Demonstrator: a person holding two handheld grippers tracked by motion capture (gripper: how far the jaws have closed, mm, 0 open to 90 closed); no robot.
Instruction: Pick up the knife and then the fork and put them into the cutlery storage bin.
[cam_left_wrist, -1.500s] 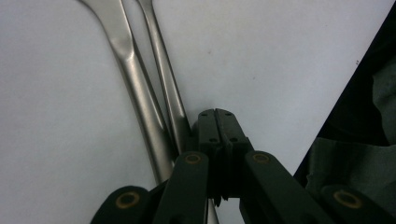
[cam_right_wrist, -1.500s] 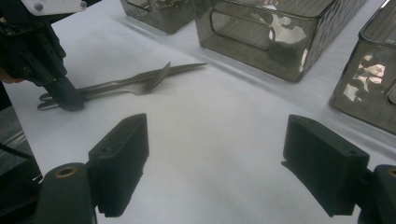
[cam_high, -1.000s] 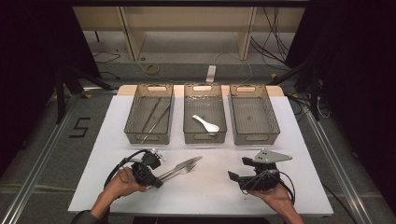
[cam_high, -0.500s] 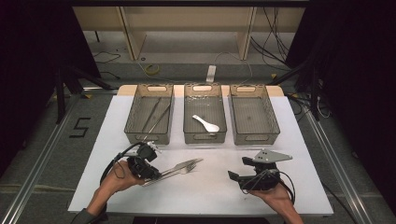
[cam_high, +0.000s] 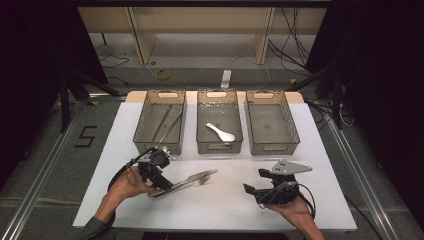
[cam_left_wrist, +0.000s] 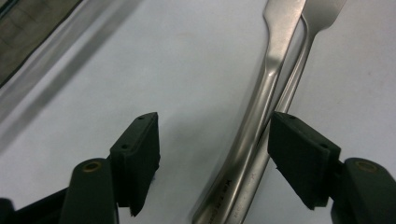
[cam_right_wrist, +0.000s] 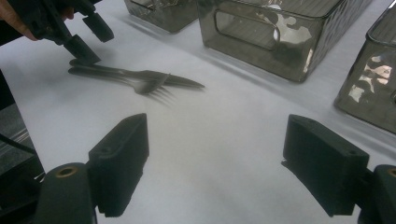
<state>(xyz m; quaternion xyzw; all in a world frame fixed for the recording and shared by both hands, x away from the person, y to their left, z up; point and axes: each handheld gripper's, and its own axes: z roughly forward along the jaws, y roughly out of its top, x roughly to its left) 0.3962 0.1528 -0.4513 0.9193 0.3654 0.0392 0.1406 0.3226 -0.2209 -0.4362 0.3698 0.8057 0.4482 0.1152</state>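
Steel fork (cam_high: 194, 178) and knife (cam_high: 172, 188) lying together on the white tabletop (cam_high: 225, 210), handles between the left gripper (cam_left_wrist: 212, 156) fingers, just opened, nothing clamped. Right gripper (cam_right_wrist: 215, 163) fingers wide, empty. Stiff, thin, likely slippery; best pinched across the handles.

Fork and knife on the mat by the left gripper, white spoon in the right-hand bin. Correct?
Not quite: the white spoon lies in the middle bin, as the high view shows. The fork and knife do lie on the mat by the left gripper.
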